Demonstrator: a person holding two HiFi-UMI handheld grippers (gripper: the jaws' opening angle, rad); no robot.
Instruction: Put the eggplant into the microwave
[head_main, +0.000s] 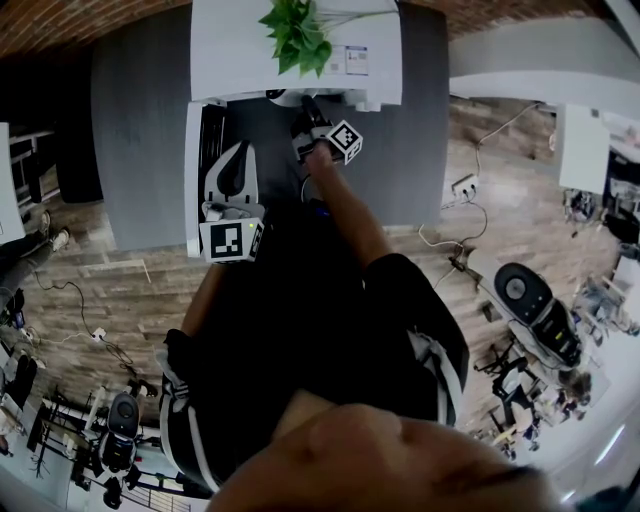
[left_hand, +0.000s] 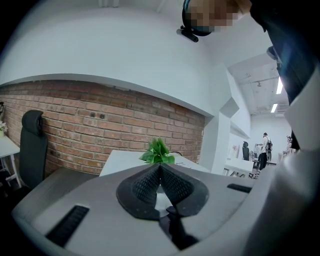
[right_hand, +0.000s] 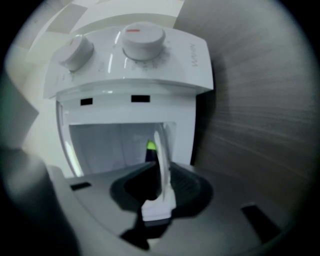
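White microwave (head_main: 230, 50), one, with two knobs (right_hand: 143, 35) only the right gripper view shows, stands just ahead of the right hand-held gripper (head_main: 305, 125), whose jaws pinch a thin white strip (right_hand: 159, 160) seen edge-on. Beside that strip, against the open cavity, shows one dark, green-tipped eggplant (right_hand: 149, 150). Left hand-held gripper (left_hand: 160, 169), jaws shut empty, points toward the single plant (left_hand: 158, 151).

I can read nothing for sure: the small grey print on the microwave (right_hand: 130, 75), just right of its knobs (right_hand: 143, 35), blurs out, as does the sticker (head_main: 355, 60) on the microwave's top beside the plant (head_main: 297, 35).
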